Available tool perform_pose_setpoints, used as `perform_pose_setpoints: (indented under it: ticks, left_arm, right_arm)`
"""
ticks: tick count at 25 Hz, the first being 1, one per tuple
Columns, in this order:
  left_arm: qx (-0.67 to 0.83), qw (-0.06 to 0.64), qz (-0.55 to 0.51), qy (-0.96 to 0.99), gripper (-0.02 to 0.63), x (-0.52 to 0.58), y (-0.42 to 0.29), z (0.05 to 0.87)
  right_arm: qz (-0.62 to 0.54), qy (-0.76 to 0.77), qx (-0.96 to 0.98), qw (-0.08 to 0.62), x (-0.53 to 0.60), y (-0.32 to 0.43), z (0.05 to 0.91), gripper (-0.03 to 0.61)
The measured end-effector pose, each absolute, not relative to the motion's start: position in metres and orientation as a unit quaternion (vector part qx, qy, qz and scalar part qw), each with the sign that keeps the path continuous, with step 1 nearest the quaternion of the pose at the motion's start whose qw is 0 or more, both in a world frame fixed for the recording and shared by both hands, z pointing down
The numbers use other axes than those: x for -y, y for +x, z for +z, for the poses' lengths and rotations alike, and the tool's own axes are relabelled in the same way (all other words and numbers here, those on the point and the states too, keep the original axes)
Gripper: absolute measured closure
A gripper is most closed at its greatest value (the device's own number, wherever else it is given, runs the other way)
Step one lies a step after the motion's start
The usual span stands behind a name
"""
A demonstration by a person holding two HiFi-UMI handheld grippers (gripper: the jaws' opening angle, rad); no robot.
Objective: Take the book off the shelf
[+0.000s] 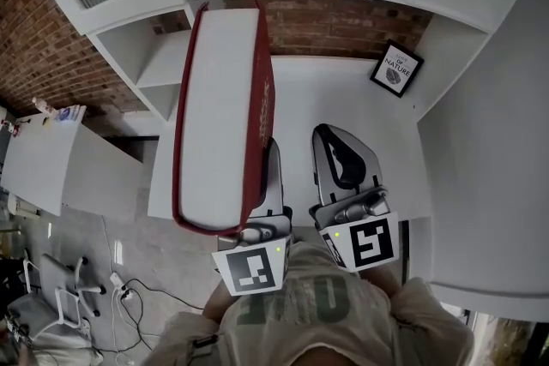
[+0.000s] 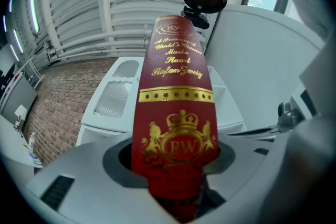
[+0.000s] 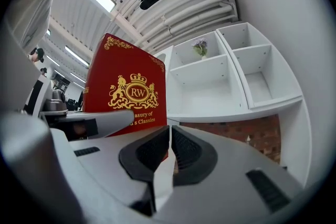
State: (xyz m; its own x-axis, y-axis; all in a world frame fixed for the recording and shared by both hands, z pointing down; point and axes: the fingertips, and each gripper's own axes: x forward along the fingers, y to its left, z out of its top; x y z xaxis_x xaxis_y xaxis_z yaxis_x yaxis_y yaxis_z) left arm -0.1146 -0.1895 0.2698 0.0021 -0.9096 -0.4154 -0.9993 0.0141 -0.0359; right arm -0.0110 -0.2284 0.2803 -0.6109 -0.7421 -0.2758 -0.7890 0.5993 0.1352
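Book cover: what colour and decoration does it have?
The book is red with gold lettering and a gold lion crest, shown best in the left gripper view.

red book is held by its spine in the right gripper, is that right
No: the red book is held by its spine in the left gripper. The left gripper view shows its jaws clamped on it; the right gripper is shut, empty.
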Motion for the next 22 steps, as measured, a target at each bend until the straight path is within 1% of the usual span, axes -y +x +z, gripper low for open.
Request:
perform_pose_setpoints:
  ticks: [9, 15, 19, 22]
  left_arm:
    - [-0.698, 0.15, 0.13, -0.688, 0.365, 0.201, -0.12, 0.274]
    - [-0.698, 0.147, 0.129, -0.689, 0.365, 0.203, -0.122, 0.273]
    - [-0.699, 0.147, 0.13, -0.688, 0.365, 0.202, -0.125, 0.271]
    - [-0.699, 0.152, 0.131, -0.687, 0.365, 0.201, -0.126, 0.267]
  right_arm:
    - [0.135, -0.44, -0.885, 0.075, 0.236, -0.012, 0.288, 0.555]
    - [0.116, -0.437, -0.888, 0.082, 0.238, -0.016, 0.288, 0.555]
    - [0.131, -0.441, -0.884, 0.079, 0.238, -0.015, 0.288, 0.555]
    - [0.101, -0.441, -0.887, 0.085, 0.237, -0.018, 0.29, 0.555]
